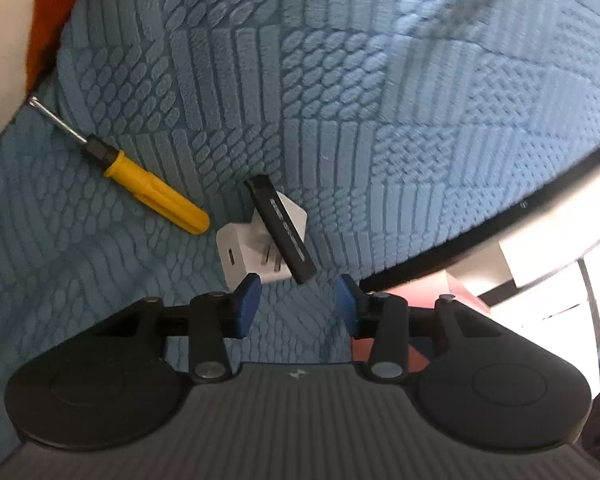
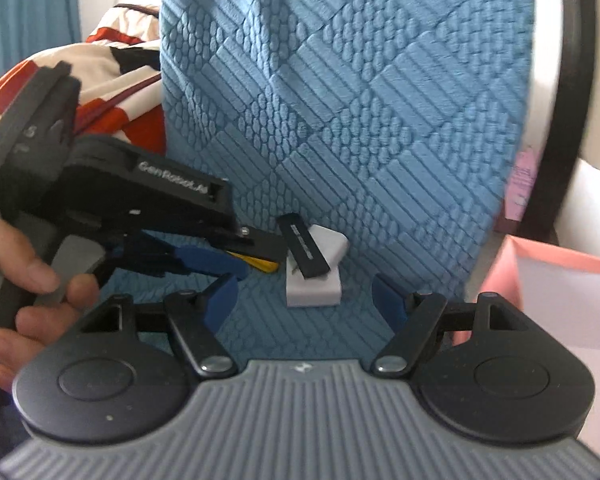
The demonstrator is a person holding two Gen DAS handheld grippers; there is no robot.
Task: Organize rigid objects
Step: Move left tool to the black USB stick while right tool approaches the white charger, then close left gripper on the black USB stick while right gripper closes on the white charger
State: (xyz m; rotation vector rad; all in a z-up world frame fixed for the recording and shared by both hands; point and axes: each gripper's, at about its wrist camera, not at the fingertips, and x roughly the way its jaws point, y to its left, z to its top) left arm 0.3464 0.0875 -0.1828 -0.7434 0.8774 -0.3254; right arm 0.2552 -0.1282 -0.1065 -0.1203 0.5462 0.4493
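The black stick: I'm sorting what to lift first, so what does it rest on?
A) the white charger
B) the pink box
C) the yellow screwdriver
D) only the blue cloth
A: the black stick lies slanted across the white charger, apart from the screwdriver.

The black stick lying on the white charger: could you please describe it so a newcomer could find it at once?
On the blue textured cloth, right of the yellow screwdriver, sits a white charger. The black stick lies slanted across it, the only slim dark bar.
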